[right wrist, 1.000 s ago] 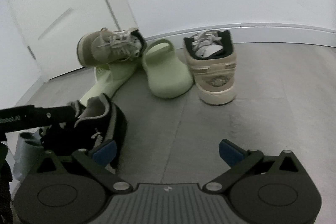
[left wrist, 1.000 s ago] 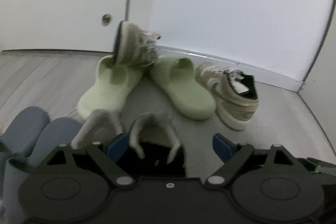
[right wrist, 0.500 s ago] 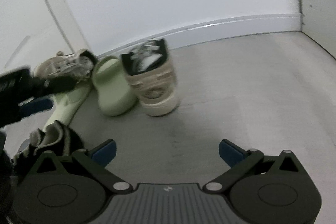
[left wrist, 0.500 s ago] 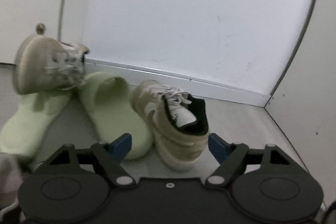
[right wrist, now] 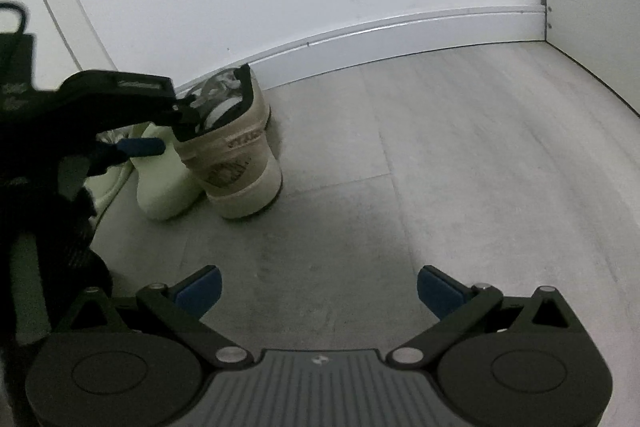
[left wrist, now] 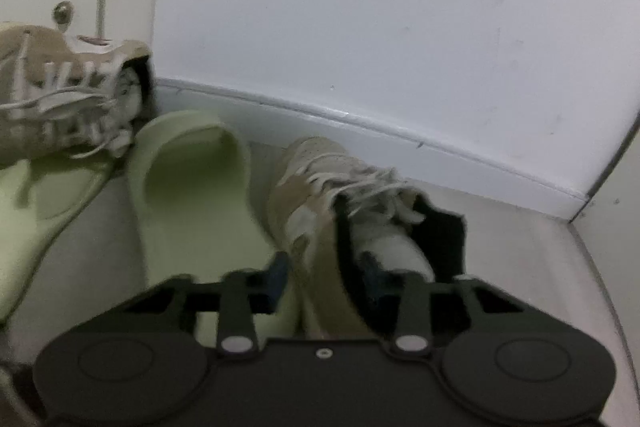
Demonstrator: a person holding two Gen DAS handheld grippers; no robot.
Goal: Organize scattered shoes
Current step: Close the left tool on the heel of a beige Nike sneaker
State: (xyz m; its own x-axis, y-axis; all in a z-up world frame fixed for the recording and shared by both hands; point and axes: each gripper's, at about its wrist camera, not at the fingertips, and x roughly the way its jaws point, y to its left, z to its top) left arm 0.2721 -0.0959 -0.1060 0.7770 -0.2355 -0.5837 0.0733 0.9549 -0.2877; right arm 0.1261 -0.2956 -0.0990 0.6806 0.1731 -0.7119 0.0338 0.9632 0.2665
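Note:
A beige lace-up sneaker (left wrist: 320, 187) stands upright on the grey floor near the wall, also visible in the right wrist view (right wrist: 240, 163). My left gripper (left wrist: 324, 273) straddles the near side of its collar, one finger inside the shoe and one outside. Its jaws are closing and the pads press on that wall. A pale green slide (left wrist: 192, 187) lies just left of the sneaker. A second beige sneaker (left wrist: 60, 107) rests tilted on another green slide (left wrist: 40, 195). My right gripper (right wrist: 318, 289) hangs open over bare floor, holding nothing.
A white wall with a skirting board (right wrist: 400, 27) runs behind the shoes and meets a side wall (right wrist: 592, 7) at the right. A white door with a small round fitting (left wrist: 64, 13) is at the left. Grey floor (right wrist: 460, 167) stretches right of the sneaker.
My left gripper has moved right, from the dark shoe to the upright beige sneaker, and its jaws have come together on the collar. The right gripper has swung right over the floor.

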